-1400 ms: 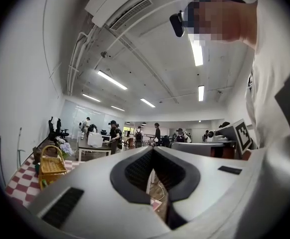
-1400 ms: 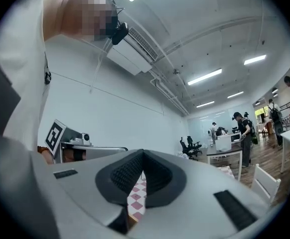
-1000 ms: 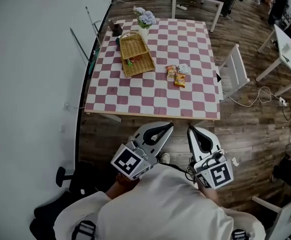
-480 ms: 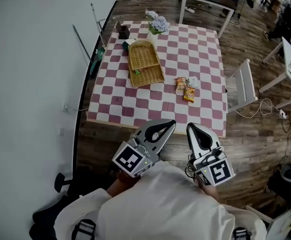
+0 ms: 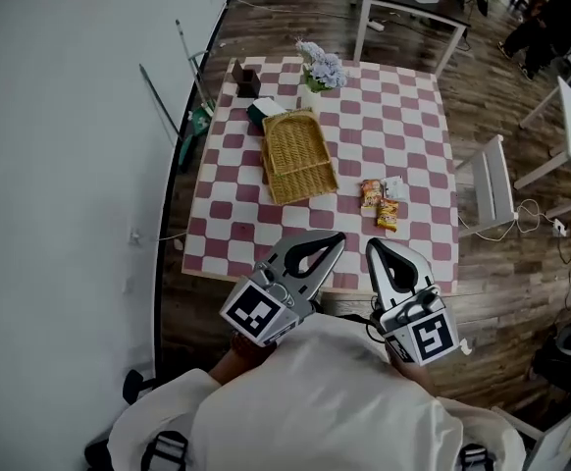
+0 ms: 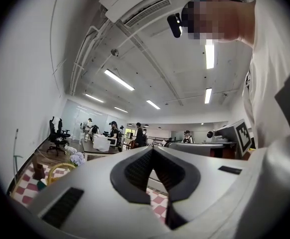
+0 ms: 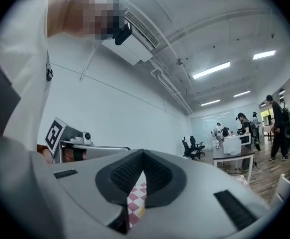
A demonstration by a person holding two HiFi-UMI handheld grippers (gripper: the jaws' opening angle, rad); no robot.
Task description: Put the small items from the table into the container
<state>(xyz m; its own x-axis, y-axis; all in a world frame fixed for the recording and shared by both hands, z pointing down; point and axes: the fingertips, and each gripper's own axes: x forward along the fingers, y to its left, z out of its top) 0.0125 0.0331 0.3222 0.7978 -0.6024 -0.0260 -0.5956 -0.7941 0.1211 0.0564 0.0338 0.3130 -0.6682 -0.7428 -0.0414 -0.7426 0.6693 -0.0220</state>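
The small snack packets (image 5: pixel 380 202) lie just right of the wicker basket (image 5: pixel 298 157); they look light, crinkly and slippery, so pinching a sealed edge seems safest. Well short of the basket, the left gripper (image 5: pixel 331 242) and right gripper (image 5: pixel 375 250) are both closed on nothing.

"What's that table surface like?"

"On my feed, the table (image 5: pixel 403 116) looks covered in matt checked cloth. The basket (image 5: pixel 300 160) toward its far edge is rough woven wicker."

"And the packets?"

"The packets (image 5: pixel 388 216) near the right edge are glossy foil. The floor (image 5: pixel 501 263) is wood plank. The left gripper (image 5: pixel 335 239) and right gripper (image 5: pixel 373 249) are smooth matt grey plastic, and their black pads (image 6: pixel 135 171) are ribbed."
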